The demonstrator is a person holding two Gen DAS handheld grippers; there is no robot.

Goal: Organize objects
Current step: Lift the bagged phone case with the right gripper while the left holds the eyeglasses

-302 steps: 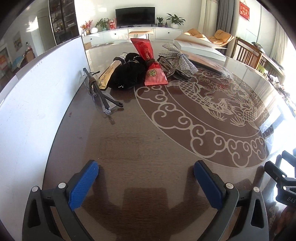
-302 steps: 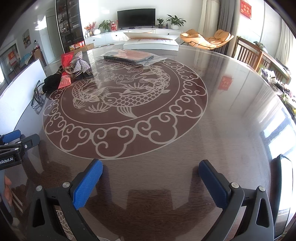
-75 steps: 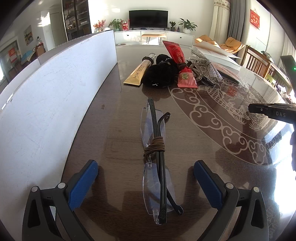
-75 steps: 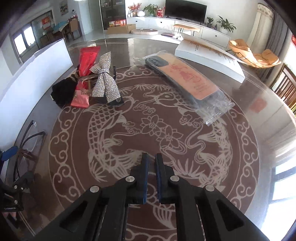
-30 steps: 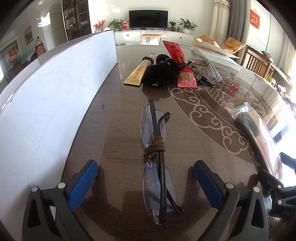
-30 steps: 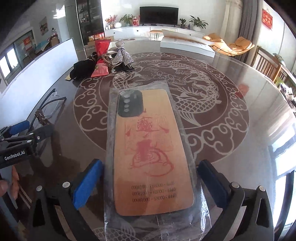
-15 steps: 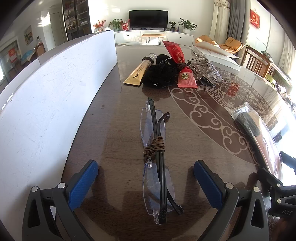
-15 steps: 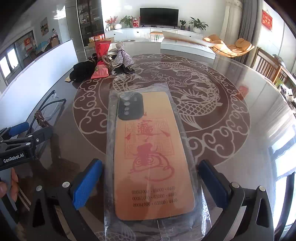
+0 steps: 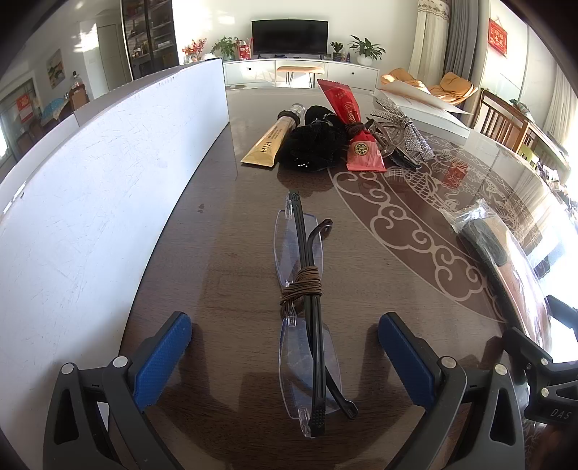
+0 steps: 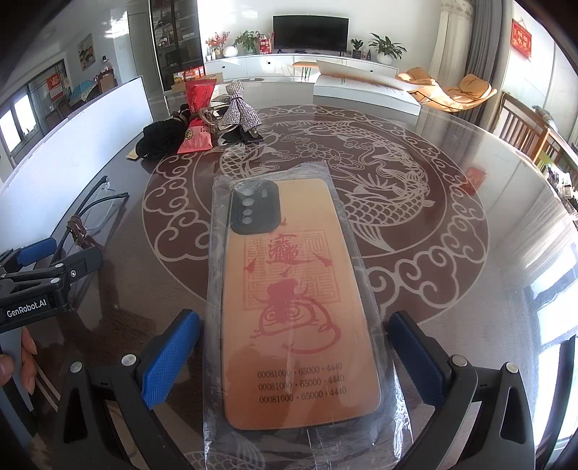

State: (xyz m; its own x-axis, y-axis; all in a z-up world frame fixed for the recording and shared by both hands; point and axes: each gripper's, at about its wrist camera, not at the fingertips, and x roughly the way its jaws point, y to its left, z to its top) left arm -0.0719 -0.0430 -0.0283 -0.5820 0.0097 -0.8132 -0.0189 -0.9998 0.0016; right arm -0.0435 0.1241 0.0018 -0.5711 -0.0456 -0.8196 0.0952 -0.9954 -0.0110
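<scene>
Big round dark wood surface with a glossy glass top and a pale koi-and-cloud pattern in the middle, sitting in a sunny living room.

Nearest the left claw, wide open, are folded rimless glasses lying lengthwise between the blue textured pads, touching neither. The thin black arms are bound with a brown cord at the middle and the lenses are clear.

The right claw is released too, with a phone case in a crinkly clear plastic sleeve flat between its fingers. The case is tan-orange with red print, rows of digits and a black camera block at the far end.

A tall white board runs along the left edge, just beside the glasses.

Further out is a little pile: a gold tube, a fuzzy black scrunchie, a red foil packet and a sparkly rhinestone bow clip, all touching or overlapping.

Beyond that is a flat white box, then a white TV cabinet with a dark TV, potted plants, and wooden chairs on the right.
</scene>
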